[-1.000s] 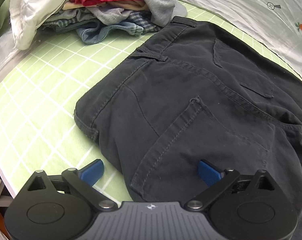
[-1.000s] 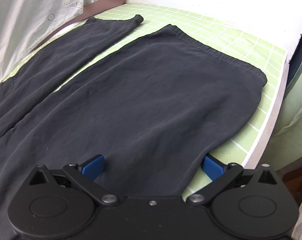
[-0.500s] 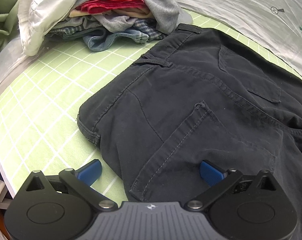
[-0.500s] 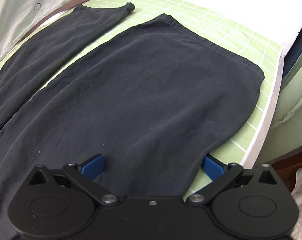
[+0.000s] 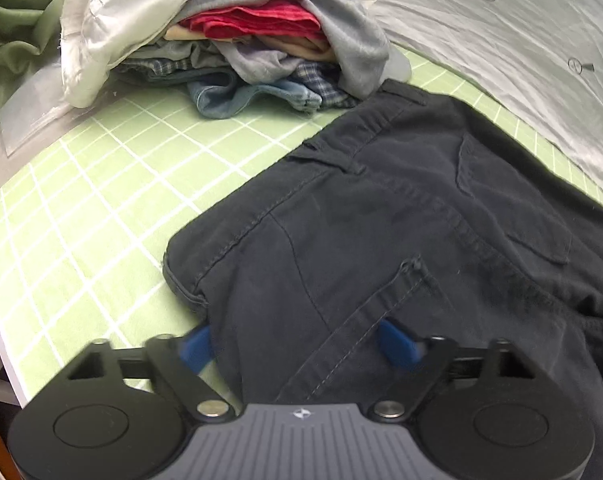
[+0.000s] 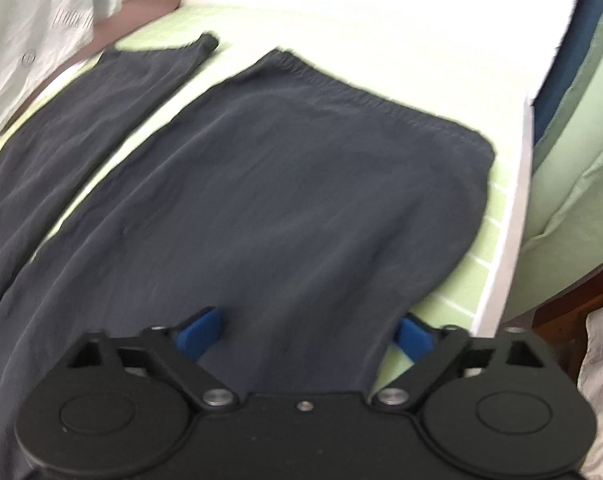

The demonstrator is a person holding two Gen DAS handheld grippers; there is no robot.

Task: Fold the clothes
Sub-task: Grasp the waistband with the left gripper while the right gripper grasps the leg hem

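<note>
— Since a moment ago the left tongs (image 5: 297, 346) have crept further in over the waist end of the dark trousers (image 5: 401, 248): their blue pads sat wider apart then, one on the green checked desk (image 5: 81, 216) and one on the cloth, and now they stand closer, either side of the near edge by the back pocket.

— Closing on it, then?

— Partway, I'd judge. They're narrowed but not pressed together, and nothing is pinched yet. The right tongs (image 6: 301, 330) are spread as wide as before, straddling the near edge of one trouser leg (image 6: 301, 184), and that view has slid along toward the hem.

— So where does the folding stand?

— Not begun, I think. The trousers lie flat and full length on the desk, legs apart. Both hands look set to take the near side and carry it over the far leg.

— Anything one camera misses?

— The left view alone shows the waistband, pockets and the heap of other clothes (image 5: 261, 40) just touching the far corner of the waist. The right alone shows both hems, the second leg (image 6: 81, 120) and the desk's white edge (image 6: 509, 200).
</note>
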